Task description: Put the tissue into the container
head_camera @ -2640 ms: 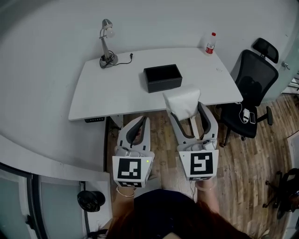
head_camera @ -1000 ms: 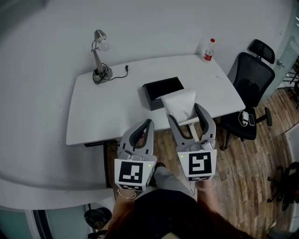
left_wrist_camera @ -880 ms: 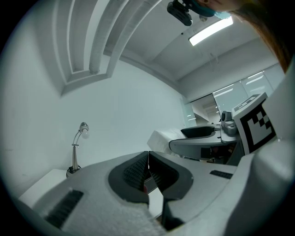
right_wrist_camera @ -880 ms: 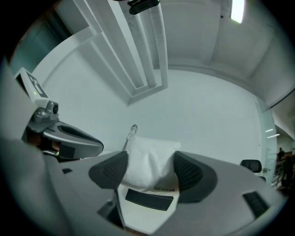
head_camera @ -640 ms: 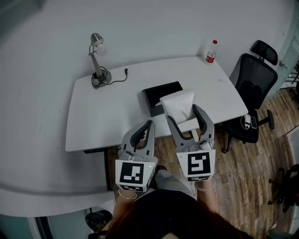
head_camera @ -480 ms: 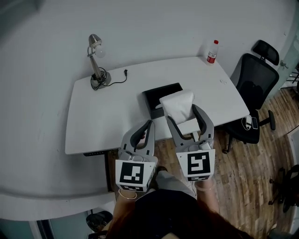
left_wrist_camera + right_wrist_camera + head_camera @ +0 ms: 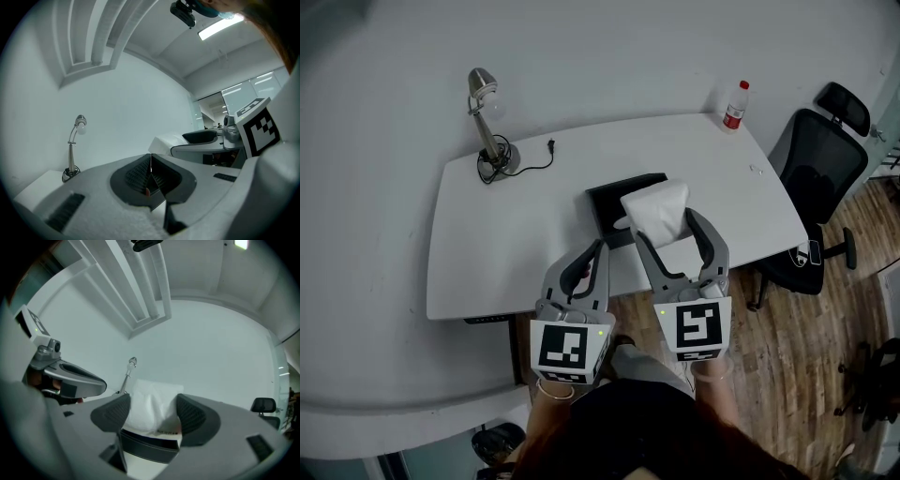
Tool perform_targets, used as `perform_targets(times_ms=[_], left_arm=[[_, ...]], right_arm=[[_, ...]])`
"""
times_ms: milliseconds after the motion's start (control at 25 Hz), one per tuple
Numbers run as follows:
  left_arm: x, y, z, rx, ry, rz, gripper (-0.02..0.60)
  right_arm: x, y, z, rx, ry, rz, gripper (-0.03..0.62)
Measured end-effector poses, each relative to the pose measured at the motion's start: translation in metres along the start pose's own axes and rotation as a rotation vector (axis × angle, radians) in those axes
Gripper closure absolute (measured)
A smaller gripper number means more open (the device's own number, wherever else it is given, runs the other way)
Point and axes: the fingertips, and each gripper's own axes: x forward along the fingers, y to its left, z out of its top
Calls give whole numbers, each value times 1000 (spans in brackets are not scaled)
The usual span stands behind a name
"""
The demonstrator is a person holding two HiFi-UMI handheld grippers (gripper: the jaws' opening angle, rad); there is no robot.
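Note:
A white pack of tissue (image 7: 656,207) sits between the jaws of my right gripper (image 7: 668,228), which is shut on it. In the head view the pack overlaps the near right part of the black open container (image 7: 619,189) on the white table (image 7: 516,234). The right gripper view shows the tissue (image 7: 152,403) just above the container's dark rim (image 7: 149,445). My left gripper (image 7: 598,251) hangs at the table's near edge, left of the right one. Its jaws (image 7: 151,172) are shut with nothing between them.
A desk lamp (image 7: 486,122) with its cord stands at the table's back left. A bottle with a red cap (image 7: 734,105) is at the back right corner. A black office chair (image 7: 825,159) stands right of the table on the wooden floor.
Both grippers have moved forward to the table. The tissue, held in front of the table earlier, now overlaps the container's near right part.

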Motion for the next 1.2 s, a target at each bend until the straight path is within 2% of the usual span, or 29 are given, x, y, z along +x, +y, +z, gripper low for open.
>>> perform_targets(times_ms=[1200], left_arm=[[82,37,-33,-28,90,46,554]], right_arm=[[100,-18,-70,68,140,121,264]])
